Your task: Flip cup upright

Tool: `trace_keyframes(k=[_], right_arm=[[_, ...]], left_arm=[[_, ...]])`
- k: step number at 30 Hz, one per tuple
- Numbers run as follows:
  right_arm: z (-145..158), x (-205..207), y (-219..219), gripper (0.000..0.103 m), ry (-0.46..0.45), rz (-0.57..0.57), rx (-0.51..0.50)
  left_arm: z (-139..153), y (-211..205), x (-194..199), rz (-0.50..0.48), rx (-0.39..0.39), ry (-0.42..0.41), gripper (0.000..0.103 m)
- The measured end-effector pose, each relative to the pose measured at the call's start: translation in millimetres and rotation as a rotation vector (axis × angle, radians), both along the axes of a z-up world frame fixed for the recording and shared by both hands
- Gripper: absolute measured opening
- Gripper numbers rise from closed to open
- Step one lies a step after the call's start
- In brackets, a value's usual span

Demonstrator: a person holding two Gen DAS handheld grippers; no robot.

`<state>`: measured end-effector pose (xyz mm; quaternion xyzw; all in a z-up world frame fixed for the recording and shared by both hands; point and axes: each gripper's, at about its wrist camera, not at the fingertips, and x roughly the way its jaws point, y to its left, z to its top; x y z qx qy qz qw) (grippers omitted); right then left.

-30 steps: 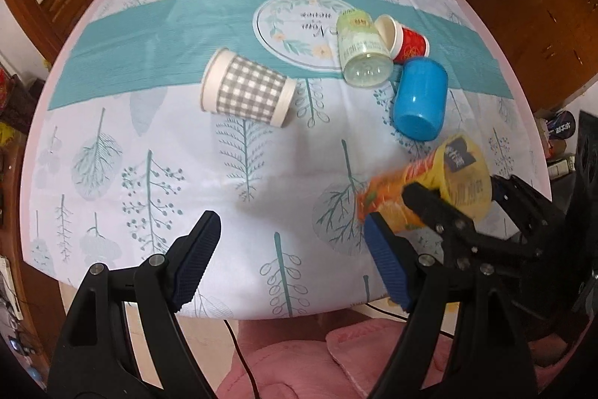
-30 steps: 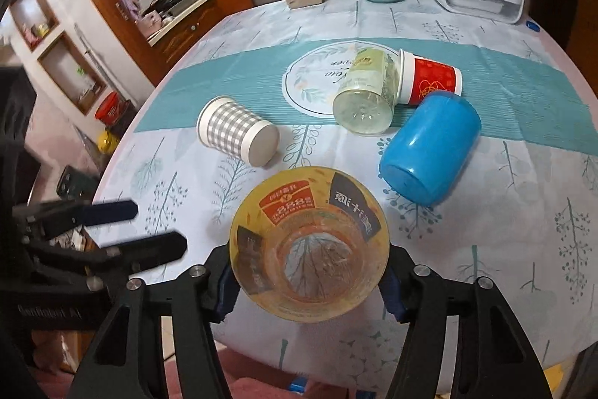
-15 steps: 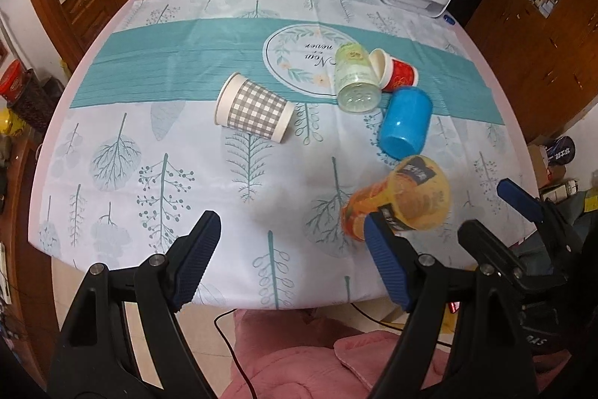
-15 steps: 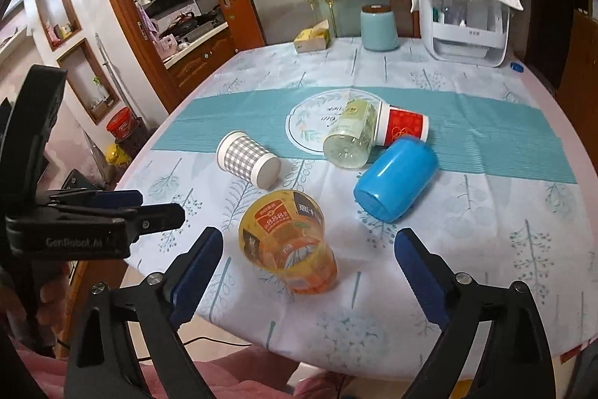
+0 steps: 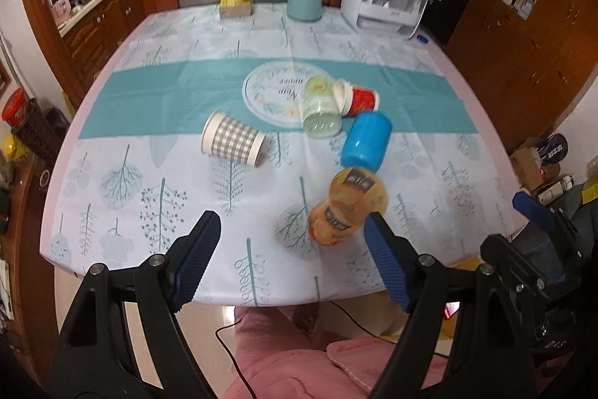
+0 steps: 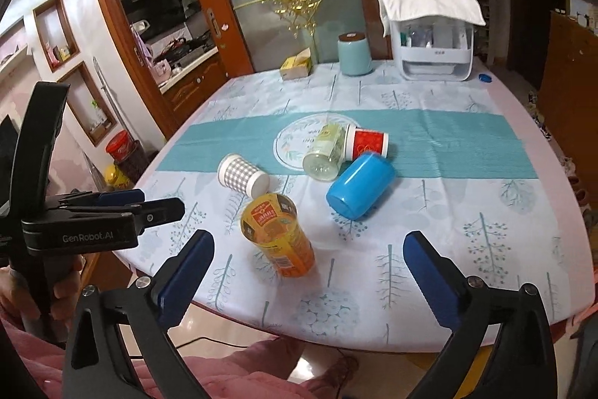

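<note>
orange cup: the orange cup [image 6: 278, 234] stands mouth-up on the desk [image 6: 448, 249], maybe leaning a touch, close to the near edge. Looks like this one's flipped, as far as I can judge.
right gripper: my right gripper [image 6: 306, 272] is spread wide, holding nothing, hanging off the near edge with the orange cup straight ahead between the finger lines.
left gripper: my left gripper [image 5: 291, 257] is wide open too and empty; the orange cup [image 5: 345, 206] sits just inside its right finger.
what's left: blue cup [image 6: 360, 186] lies on its side just behind and right of the orange cup, long axis running diagonally away to the right, base toward me. Checked cup [image 6: 243, 174] lies behind-left of the orange cup, and the clear cup [image 6: 325, 156] and red cup [image 6: 368, 144] further back, touching.
nearer hand: right for the blue cup, I'd say.
room: open desk to the right of the orange cup; near edge is close, so careful there.
</note>
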<state>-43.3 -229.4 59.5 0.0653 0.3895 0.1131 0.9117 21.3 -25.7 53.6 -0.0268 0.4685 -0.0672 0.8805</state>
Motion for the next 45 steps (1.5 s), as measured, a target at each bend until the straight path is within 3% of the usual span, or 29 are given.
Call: trace_keyframes(k=[7, 11, 15, 26, 31, 45], right_arm=[[36, -22, -4, 0.103, 0.061, -0.015, 0.091], [33, -38, 6, 0.103, 0.074, -0.048, 0.044], [15, -53, 14, 0.103, 0.071, -0.121, 0.033], [5, -44, 35, 0.103, 0.003, -0.124, 0.013], [3, -30, 35, 0.103, 0.019, -0.113, 0.004], [-7, -4, 21, 0.103, 0.06, -0.111, 0.006]], left_arm=[[31, -6, -25, 0.057, 0.022, -0.128, 0.077], [27, -7, -44, 0.108, 0.048, -0.168, 0.077], [19, -5, -56, 0.147, 0.106, -0.165, 0.077], [8, 9, -61, 0.211, 0.152, -0.186, 0.085], [7, 10, -56, 0.219, 0.146, -0.185, 0.103], [-3, -5, -31, 0.188, 0.153, -0.131, 0.103]])
